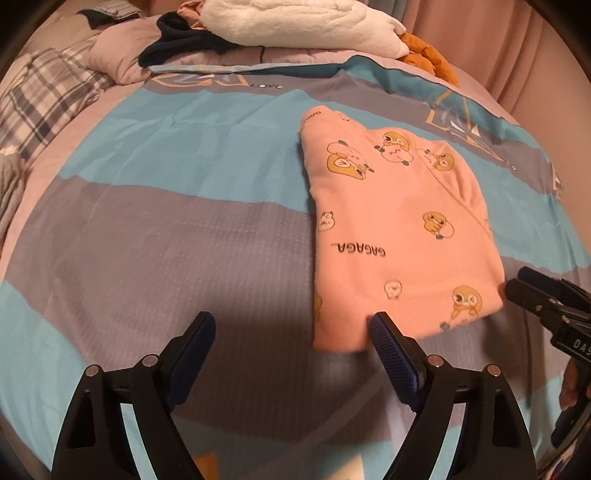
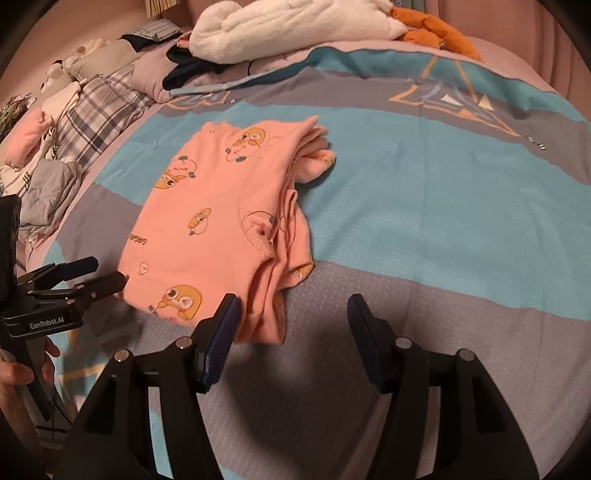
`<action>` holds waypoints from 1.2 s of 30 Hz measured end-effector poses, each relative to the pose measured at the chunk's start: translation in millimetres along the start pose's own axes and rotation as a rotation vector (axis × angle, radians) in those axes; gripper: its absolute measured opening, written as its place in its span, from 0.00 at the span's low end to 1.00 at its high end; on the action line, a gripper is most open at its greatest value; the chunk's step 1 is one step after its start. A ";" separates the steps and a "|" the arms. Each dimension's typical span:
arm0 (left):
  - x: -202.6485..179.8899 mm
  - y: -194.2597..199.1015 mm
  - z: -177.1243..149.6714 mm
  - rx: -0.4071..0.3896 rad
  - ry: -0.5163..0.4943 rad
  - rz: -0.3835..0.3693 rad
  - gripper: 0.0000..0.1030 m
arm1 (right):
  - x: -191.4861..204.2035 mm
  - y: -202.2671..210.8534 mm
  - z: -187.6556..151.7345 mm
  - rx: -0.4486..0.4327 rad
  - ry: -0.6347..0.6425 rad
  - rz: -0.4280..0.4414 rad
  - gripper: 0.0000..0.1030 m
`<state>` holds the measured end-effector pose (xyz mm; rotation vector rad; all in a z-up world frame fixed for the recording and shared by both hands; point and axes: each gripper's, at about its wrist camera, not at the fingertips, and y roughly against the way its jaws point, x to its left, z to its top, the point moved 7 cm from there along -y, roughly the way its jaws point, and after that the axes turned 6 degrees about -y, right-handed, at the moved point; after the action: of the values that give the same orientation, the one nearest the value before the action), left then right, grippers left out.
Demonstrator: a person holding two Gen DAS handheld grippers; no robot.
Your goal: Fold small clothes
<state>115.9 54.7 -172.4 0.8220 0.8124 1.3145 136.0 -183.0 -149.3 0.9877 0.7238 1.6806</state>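
A small pink garment [image 1: 395,229] printed with yellow cartoon animals lies folded into a thick stack on the teal and grey bedspread [image 1: 184,155]. My left gripper [image 1: 293,321] hovers open at the garment's near left corner, nothing between its fingers. In the right wrist view the same pink garment [image 2: 214,221] shows layered edges on its right side. My right gripper [image 2: 293,304] stands open just in front of the garment's near edge, its jaws empty. Each gripper appears in the other's view, the right gripper [image 1: 517,286] at the garment's right corner and the left gripper [image 2: 99,275] at its left corner.
A white fluffy blanket [image 1: 295,26], dark clothing [image 1: 177,48] and an orange plush [image 1: 428,55] lie at the head of the bed. Plaid bedding [image 2: 92,118] and a heap of small clothes [image 2: 44,184] sit along the left. A hand [image 2: 22,373] holds the left gripper's handle.
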 end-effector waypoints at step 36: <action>-44.3 139.3 -12.8 -0.164 -0.006 0.096 0.99 | 80.5 142.8 -14.8 -0.232 0.106 0.085 1.00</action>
<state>34.0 21.7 -55.3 0.7415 0.6582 1.4425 45.3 -150.3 -16.0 0.7801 0.5461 1.8549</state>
